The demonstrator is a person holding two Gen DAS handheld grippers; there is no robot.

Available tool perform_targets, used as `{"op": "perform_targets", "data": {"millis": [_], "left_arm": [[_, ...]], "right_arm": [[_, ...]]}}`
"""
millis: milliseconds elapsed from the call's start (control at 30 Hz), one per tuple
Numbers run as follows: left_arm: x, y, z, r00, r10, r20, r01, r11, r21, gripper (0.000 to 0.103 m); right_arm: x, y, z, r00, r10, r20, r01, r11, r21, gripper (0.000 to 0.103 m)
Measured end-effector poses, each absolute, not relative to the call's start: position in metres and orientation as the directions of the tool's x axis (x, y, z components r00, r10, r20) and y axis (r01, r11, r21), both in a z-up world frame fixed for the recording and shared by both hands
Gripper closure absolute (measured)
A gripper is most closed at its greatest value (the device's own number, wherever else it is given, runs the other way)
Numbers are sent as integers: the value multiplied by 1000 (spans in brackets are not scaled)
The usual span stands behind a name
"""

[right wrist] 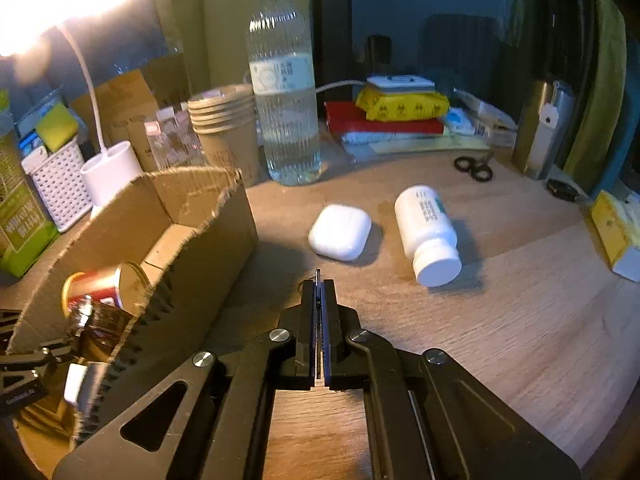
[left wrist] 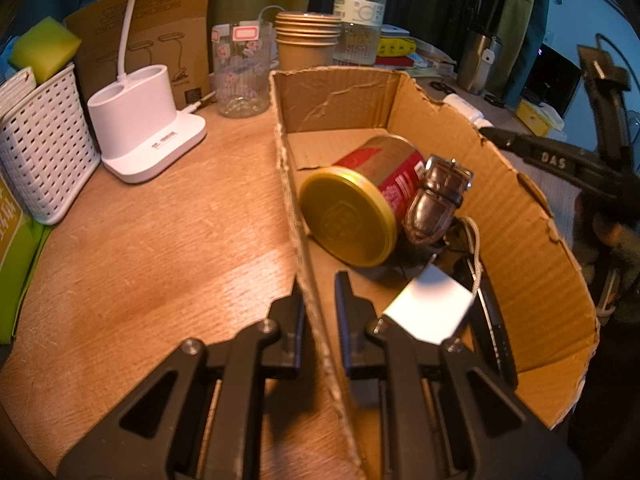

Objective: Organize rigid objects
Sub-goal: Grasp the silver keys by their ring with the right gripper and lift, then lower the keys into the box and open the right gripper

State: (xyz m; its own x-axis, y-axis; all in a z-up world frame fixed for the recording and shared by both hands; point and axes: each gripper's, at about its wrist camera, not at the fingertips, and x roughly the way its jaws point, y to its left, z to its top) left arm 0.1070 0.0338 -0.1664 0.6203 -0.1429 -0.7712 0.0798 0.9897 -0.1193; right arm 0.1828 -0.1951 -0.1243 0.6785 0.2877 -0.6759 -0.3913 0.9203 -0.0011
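An open cardboard box (left wrist: 520,216) stands on the wooden desk (left wrist: 160,240). My left gripper (left wrist: 320,308) is shut on its left wall, one finger outside and one inside. In the box lie a gold-lidded red can (left wrist: 360,208), a leather-strap watch (left wrist: 436,200), a white cube (left wrist: 430,308) and a dark flat item, partly hidden. My right gripper (right wrist: 319,280) hovers over the desk to the right of the box, shut on a thin dark sliver that pokes past its tips; I cannot tell what it is. Beyond it lie a white earbud case (right wrist: 340,232) and a white pill bottle (right wrist: 430,236) on its side.
Behind the box stand a water bottle (right wrist: 284,100), stacked paper cups (right wrist: 224,120), a patterned glass (left wrist: 240,76) and a white lamp base (left wrist: 144,124). A white basket (left wrist: 44,144) sits far left. Scissors (right wrist: 474,168), stacked books (right wrist: 384,120) and a steel flask (right wrist: 544,132) line the back right.
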Motion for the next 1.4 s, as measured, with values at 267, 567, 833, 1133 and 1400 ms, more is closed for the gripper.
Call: {"op": "perform_targets", "data": {"millis": [267, 567, 833, 1133, 1400], "left_arm": [[107, 34, -166, 620, -143, -771, 80, 990, -119, 89], [107, 34, -166, 620, -143, -771, 80, 990, -119, 89], [107, 34, -166, 620, -144, -771, 81, 989, -119, 89], [107, 34, -166, 620, -144, -771, 81, 990, -119, 89], [107, 34, -166, 620, -144, -771, 81, 990, -119, 89]], "right_arm": [[168, -196, -101, 709, 310, -634, -402, 916, -1, 101], [144, -193, -67, 761, 333, -556, -408, 913, -12, 101], [124, -185, -44, 789, 350, -506, -429, 902, -44, 101], [97, -166, -21, 801, 391, -454, -476, 875, -85, 101], [84, -149, -11, 794, 429, -431, -517, 849, -108, 101]]}}
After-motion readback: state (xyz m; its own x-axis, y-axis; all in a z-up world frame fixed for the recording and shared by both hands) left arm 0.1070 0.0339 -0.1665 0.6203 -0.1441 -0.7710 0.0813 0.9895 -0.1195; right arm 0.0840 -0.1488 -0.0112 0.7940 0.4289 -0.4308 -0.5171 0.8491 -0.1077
